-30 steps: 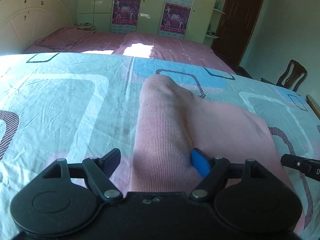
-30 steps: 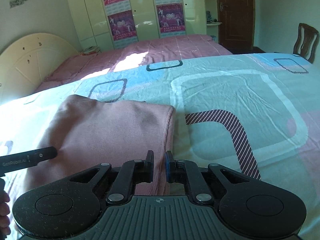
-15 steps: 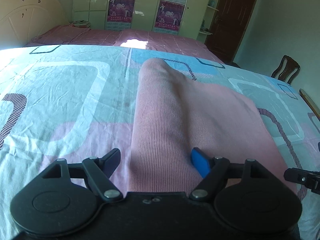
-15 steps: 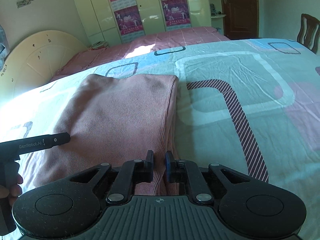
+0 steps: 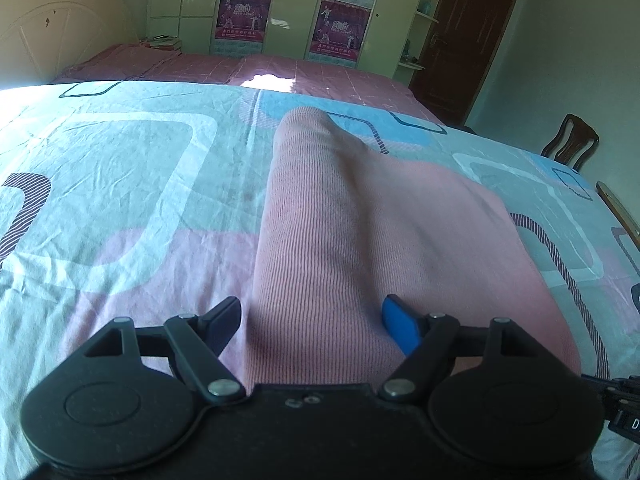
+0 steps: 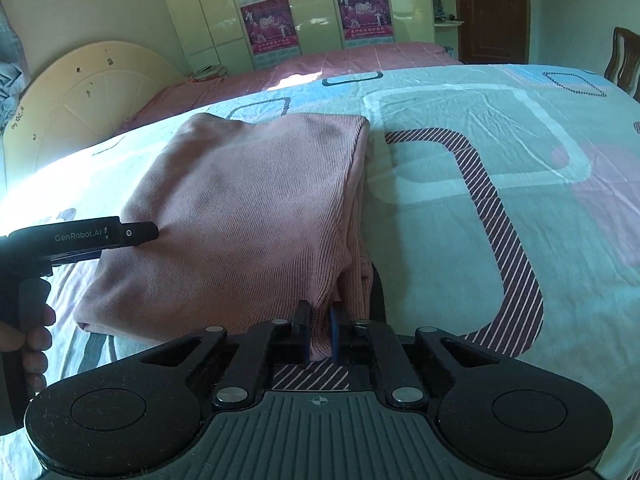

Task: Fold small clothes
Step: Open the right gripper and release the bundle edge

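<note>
Sunlit bedroom: bed (image 5: 120, 184) under a pale sheet printed with rounded squares and striped bands, second bed (image 6: 360, 58) in pink cover behind, cream wardrobe (image 6: 320, 4) with purple posters at the far wall, dark door (image 5: 460, 52) and wooden chair (image 5: 570, 142) off to the right.

Pink ribbed garment (image 5: 360, 232) lying folded on the sheet, roughly mid-bed, near edge lifted a little off the sheet.

Left tongs (image 5: 312, 320) spread wide, black finger (image 5: 222, 320) at the garment's left fold, blue pad (image 5: 400, 326) pressed into the cloth on the other side, fabric bulging up between the two; not pinched together.

Right tongs (image 6: 318, 330) nearly closed, gripping the garment's near right corner, a narrow tuck of pink cloth caught between black and blue pads. Seen from the right wrist view: left tool's black body (image 6: 80, 236) poking against the garment's left side, bare hand (image 6: 32, 340) wrapped round its handle.
</note>
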